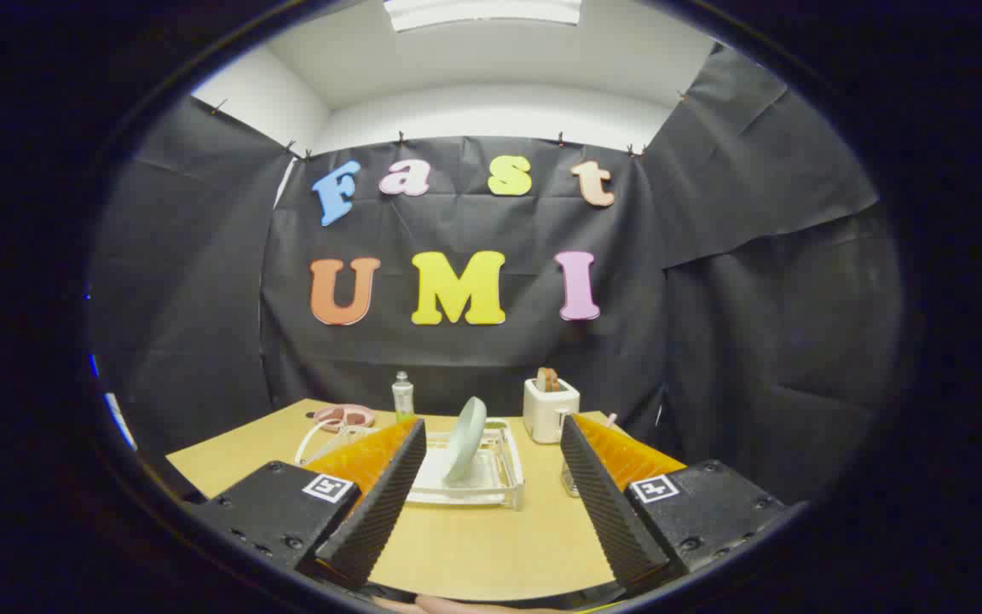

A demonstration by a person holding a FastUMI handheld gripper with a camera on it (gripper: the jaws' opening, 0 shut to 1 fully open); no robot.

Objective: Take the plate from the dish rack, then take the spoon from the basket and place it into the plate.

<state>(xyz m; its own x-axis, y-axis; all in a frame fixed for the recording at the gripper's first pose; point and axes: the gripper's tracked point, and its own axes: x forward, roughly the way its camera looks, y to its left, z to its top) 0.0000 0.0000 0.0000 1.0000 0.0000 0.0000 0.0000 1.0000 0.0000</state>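
A pale green plate [465, 439] stands on edge in a white dish rack [491, 477] on the wooden table [474, 537], beyond my fingers and between their lines. My gripper [491, 426] is open, well short of the rack, with nothing between its fingers. To the right of the rack, partly hidden behind the right finger [606, 495], stands a small see-through basket [570, 479]; a thin handle [609, 419] that may be the spoon's sticks up above the finger.
A white toaster [549, 408] with a slice of bread stands behind the rack on the right. A small clear bottle [402, 395] and a pink dish [344, 416] sit at the back left. A white wire item [320, 437] lies left of the rack.
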